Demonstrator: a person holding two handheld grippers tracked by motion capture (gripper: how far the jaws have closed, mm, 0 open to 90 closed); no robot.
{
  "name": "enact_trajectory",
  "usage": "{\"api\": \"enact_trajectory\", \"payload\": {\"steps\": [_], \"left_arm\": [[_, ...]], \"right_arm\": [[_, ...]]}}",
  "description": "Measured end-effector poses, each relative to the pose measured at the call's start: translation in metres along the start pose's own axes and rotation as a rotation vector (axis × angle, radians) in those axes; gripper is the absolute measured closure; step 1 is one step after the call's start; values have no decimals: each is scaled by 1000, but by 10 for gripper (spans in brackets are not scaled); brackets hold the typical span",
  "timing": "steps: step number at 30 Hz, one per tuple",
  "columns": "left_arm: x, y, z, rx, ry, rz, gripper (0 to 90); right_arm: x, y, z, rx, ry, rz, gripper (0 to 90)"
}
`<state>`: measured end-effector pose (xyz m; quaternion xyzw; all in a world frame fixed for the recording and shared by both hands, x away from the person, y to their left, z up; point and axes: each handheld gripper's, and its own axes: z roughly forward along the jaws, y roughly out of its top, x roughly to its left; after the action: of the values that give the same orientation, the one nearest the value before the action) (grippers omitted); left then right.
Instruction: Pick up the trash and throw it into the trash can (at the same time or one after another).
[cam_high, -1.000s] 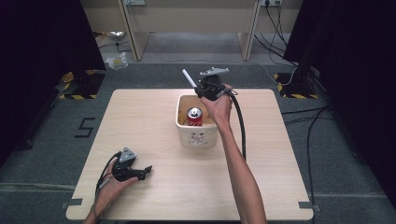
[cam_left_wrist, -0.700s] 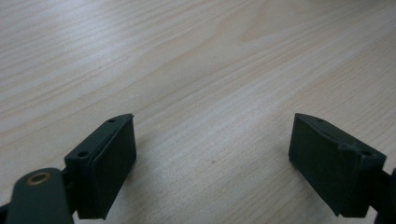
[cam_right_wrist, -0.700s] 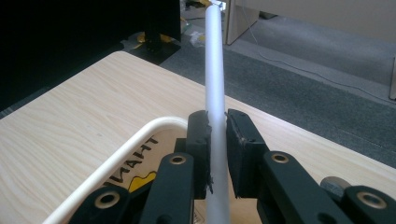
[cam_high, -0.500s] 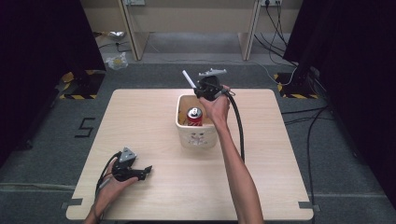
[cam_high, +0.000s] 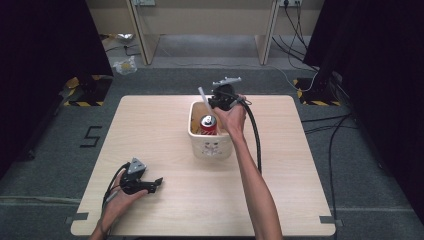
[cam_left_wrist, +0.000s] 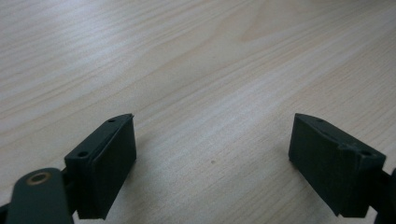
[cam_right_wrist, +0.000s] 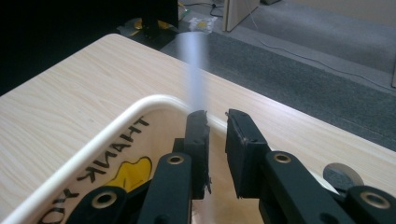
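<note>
Nothing much has moved since a second ago: both hands sit where they were, though the right tongs (cam_right_wrist: 215, 122) have just let go a tiny bit. They stay nearly clenched, with the straw (cam_right_wrist: 195, 65) beside the left jaw. This straw is thin, pale and see-through. It points up and away from the tongs, over the far rim of the white bin (cam_high: 196, 122). A red can (cam_high: 208, 124) stands inside. The left tongs (cam_left_wrist: 212, 144) rest wide open and empty on the bench (cam_high: 150, 130), far from the bin.
</note>
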<state>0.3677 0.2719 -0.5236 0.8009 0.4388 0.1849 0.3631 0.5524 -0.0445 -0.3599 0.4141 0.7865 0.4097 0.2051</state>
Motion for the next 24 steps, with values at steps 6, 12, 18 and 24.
{"api": "enact_trajectory", "payload": {"steps": [6,12,18,24], "left_arm": [[0,0,0,0,0,0,142],[0,0,0,0,0,0,142],[0,0,0,0,0,1,142],[0,0,0,0,2,-1,141]], "right_arm": [[-5,-5,-2,5,-5,9,731],[-6,-2,-11,-2,-7,5,684],[-8,-4,-19,-16,-18,16,573],[-18,-14,-29,-25,-24,37,464]]}}
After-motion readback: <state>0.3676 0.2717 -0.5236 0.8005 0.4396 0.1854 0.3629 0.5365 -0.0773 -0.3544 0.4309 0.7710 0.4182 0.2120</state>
